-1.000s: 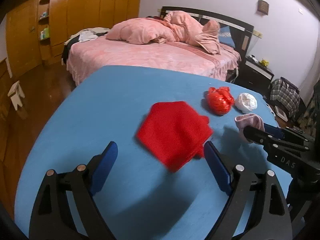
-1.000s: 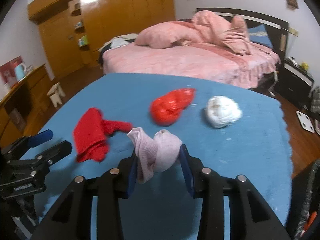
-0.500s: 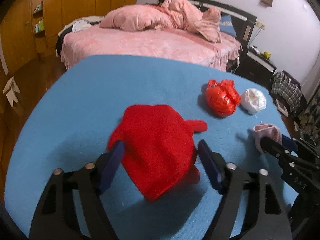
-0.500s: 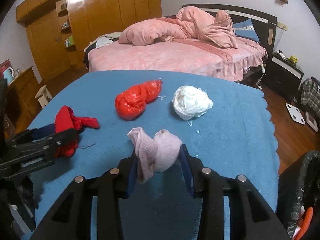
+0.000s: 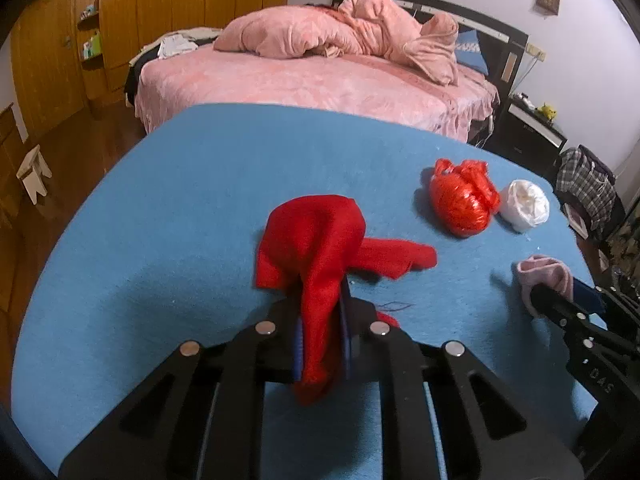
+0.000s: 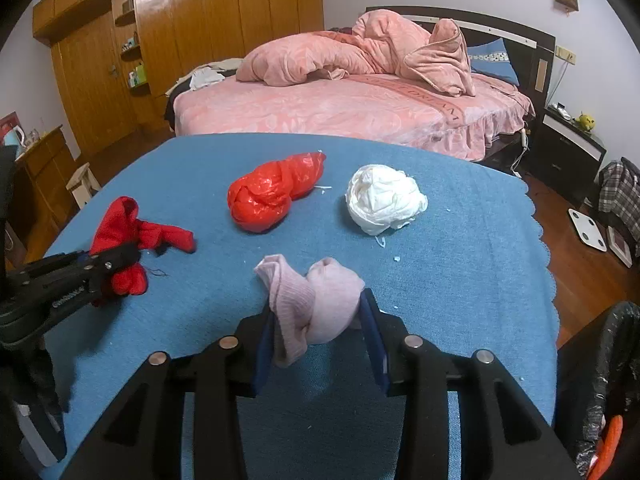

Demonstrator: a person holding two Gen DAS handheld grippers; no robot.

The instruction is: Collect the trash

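L claw [image 5: 322,344] on red cloth [image 5: 316,248], R claw [image 6: 318,330] on pink sock [image 6: 316,304]

Both wrist views low over blue table [image 5: 168,208], facing bed [image 6: 340,112]

Bedroom setup: straight ahead of the jaws there's a bed [image 6: 352,116] with a rumpled pink duvet [image 6: 352,56], wooden wardrobes [image 6: 192,32] off left, dark nightstand [image 6: 568,148] right, pale walls, wood floor [image 6: 576,264].

Between my left fingers [image 5: 299,340]: matt red cloth [image 5: 316,240]. Between my right: soft pink knit [image 6: 316,304]. Ahead: glossy red plastic [image 6: 272,196], crinkled white plastic [image 6: 382,200], fuzzy blue cover [image 6: 460,240].
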